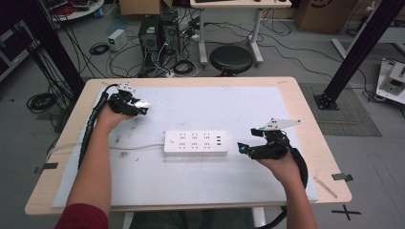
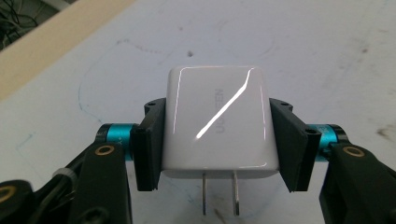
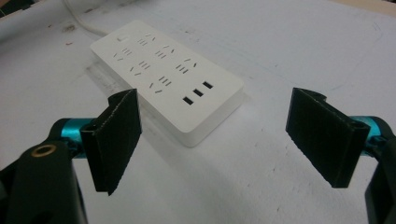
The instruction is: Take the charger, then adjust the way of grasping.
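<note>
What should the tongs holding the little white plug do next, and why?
Probably carry the white charger over to the power strip. The left tongs are shut on its sides, its two prongs showing bare, and the strip lies mid-table with free sockets. The right tongs wait open beside the strip's end, perhaps to steady it.

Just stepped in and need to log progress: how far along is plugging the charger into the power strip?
Done: the left gripper is shut on the glossy white two-prong plug adapter, off the white mat. In hand: the right gripper waits open beside the white rectangular power strip. Left: carrying the adapter over and pushing its prongs into a socket; none is occupied yet.
</note>
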